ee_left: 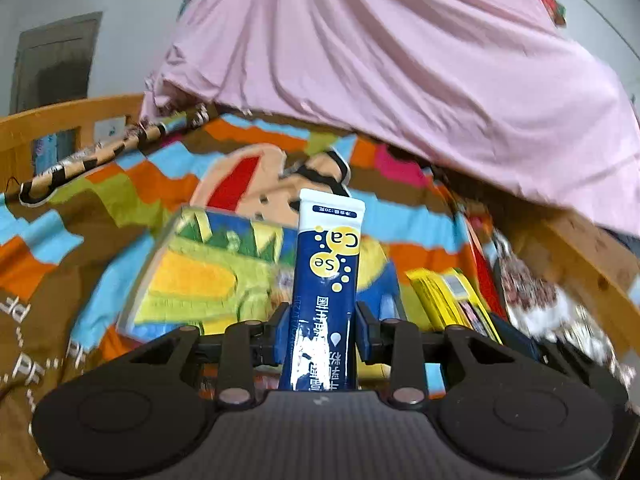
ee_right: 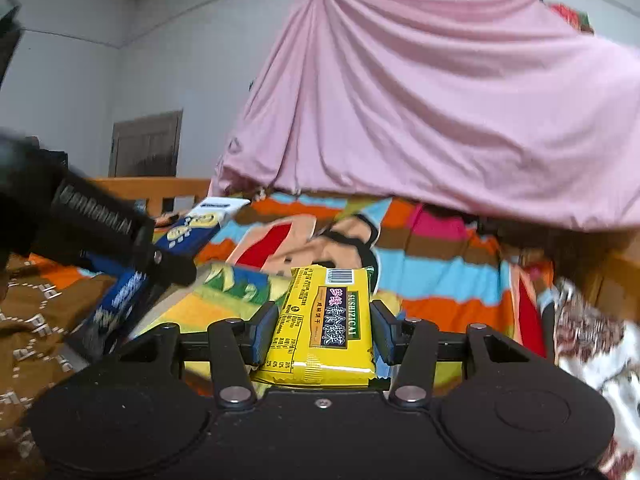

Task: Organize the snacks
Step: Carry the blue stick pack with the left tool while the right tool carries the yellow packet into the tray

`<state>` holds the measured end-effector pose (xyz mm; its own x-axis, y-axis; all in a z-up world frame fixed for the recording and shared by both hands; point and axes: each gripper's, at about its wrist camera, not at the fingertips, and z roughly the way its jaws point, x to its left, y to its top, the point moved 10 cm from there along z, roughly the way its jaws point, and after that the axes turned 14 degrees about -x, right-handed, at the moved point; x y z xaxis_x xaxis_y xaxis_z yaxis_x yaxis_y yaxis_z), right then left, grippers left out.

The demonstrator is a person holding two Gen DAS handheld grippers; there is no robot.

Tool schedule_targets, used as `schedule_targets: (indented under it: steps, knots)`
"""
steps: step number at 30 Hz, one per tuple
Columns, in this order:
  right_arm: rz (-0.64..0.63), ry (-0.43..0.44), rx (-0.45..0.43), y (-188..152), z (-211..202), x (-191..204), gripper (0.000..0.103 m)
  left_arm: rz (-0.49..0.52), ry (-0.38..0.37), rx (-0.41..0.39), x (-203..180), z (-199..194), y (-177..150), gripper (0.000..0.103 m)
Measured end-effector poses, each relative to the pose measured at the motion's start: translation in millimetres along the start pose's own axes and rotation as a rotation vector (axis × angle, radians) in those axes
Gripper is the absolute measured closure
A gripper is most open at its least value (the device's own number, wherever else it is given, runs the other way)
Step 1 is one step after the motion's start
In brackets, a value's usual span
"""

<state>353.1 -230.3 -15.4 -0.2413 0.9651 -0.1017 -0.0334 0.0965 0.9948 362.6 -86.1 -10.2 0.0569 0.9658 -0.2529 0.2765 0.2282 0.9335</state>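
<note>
Both grippers are loaded and held above the patterned blanket (ee_left: pixel 120 200). The left gripper (ee_left: pixel 322 320) pinches a narrow blue sachet (ee_left: pixel 326 272), long axis running straight out along the fingers, white end far. The right gripper (ee_right: pixel 325 328) clamps a wider yellow snack pack (ee_right: pixel 328 320), also lengthwise. A clear tray (ee_left: pixel 168 248) lies just beyond and left of the sachet, so the left gripper looks nearer to it; that is probably where each goes. The left view alone shows more yellow packs (ee_left: pixel 452 300) lying near right; the right view alone shows the left gripper from the side, at far left.
</note>
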Motion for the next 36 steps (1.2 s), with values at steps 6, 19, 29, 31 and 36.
schedule_targets:
  steps: [6, 19, 29, 31, 36]
  knots:
    - [0.001, -0.051, -0.042, -9.1, 46.6, -5.6, 0.051, -0.019, 0.072, -0.108, 26.3, 40.5, 18.6, 0.067]
    - [0.094, -0.033, 0.106, -78.3, 126.0, -3.8, 0.051, -0.027, 0.161, -0.041, 66.0, 140.6, -21.2, 0.067]
    - [0.141, 0.010, 0.271, -109.2, 138.1, 1.7, 0.051, -0.054, 0.208, 0.056, 79.5, 169.7, -51.7, 0.067]
    - [0.156, 0.015, 0.298, -115.7, 139.8, 1.5, 0.051, -0.046, 0.213, 0.080, 78.8, 172.8, -57.1, 0.067]
    - [0.192, 0.025, 0.341, -127.3, 142.9, -1.1, 0.050, -0.029, 0.231, 0.118, 77.0, 178.9, -67.6, 0.066]
